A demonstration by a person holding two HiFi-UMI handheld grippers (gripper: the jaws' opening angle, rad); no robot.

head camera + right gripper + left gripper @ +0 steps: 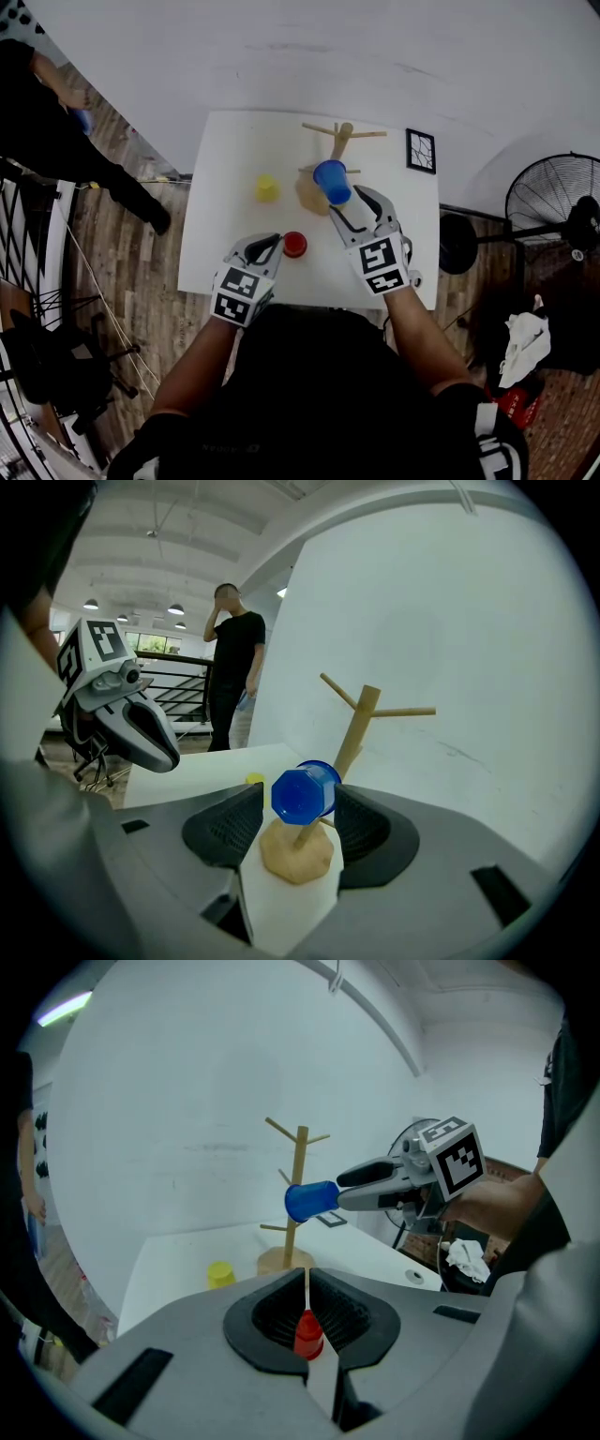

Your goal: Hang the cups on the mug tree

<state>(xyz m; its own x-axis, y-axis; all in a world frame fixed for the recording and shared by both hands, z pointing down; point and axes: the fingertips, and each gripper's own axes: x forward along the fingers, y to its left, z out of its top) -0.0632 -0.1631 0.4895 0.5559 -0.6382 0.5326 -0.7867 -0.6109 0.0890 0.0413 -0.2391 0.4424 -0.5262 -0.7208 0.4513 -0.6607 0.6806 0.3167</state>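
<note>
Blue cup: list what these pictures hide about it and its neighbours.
- Handle of the blue cup: right gripper view shows only its base.
- Whether it's on a peg: head view, it overlaps the lower pegs of the mug tree.
- Red cup: left gripper view, mostly behind the shut left claw.

A white wall (281, 56) fills the top, wood-plank floor (131, 262) lies left, and a black fan (551, 199) stands right.

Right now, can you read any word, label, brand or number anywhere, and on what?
None readable.
Left tool, right tool: square marker patterns only, no letters.
Framed card on the table: a line pattern, no text.
Print on the person's shirt: too blurred to read.
Blue cup: plain.
</note>
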